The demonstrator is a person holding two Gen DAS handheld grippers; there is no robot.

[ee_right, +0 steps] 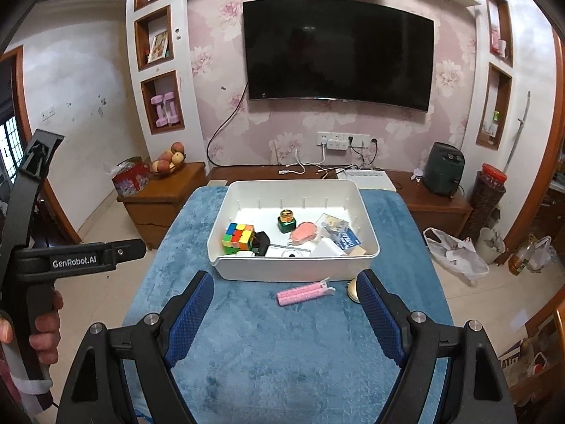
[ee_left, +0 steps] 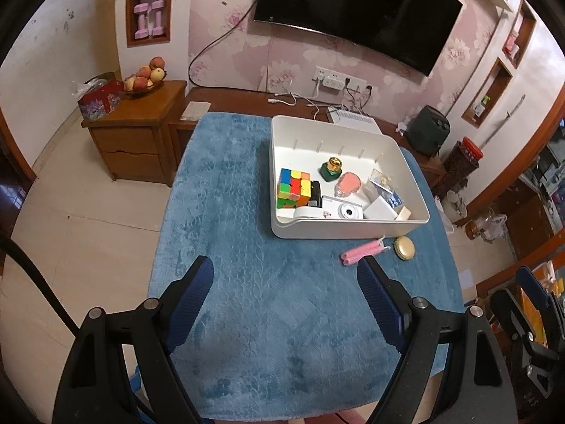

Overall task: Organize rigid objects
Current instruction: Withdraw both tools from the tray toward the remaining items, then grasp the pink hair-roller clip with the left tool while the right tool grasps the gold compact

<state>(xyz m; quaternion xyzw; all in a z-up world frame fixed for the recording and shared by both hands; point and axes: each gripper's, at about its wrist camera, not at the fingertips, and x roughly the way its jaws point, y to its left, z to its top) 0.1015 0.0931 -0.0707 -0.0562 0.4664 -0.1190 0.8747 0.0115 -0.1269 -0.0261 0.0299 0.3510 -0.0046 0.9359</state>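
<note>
I'm hovering both grippers over the blue-covered tabletop (ee_right: 282, 371), and both sets of jaws are standing wide with nothing between them. My left gripper (ee_left: 286, 282) is looking across bare blue plush; my right gripper (ee_right: 285, 295) is facing the two things not yet in the bin.

The white bin (ee_right: 293, 269) is sitting at the far middle of the tabletop, already carrying the Rubik's cube (ee_right: 238, 236), the green bottle with the gold cap (ee_right: 286, 222), a white compact camera (ee_right: 287, 251), a pink piece and some packets. Outside it, just in front of its near wall, the pink clip (ee_right: 302, 294) is lying flat on the cloth, its white end pointing right. Just beside that end, the round cream compact (ee_left: 405, 247) is resting; in my right view my own right finger is covering most of it.

I'm judging the pink clip to be the next pick, and my right gripper the nearer one. To do it well, I'm planning to come down across its narrow width, not along its length, so the pads meet the two long sides squarely. It's low and the plush is soft, so I'm wanting the tips pressed slightly into the pile before closing, or they may skate over the top. I'm also minding the compact close at the right: a sloppy approach could nudge it toward the tabletop's edge. The bin wall is near, so lifting clear above the rim before moving over matters.
</note>
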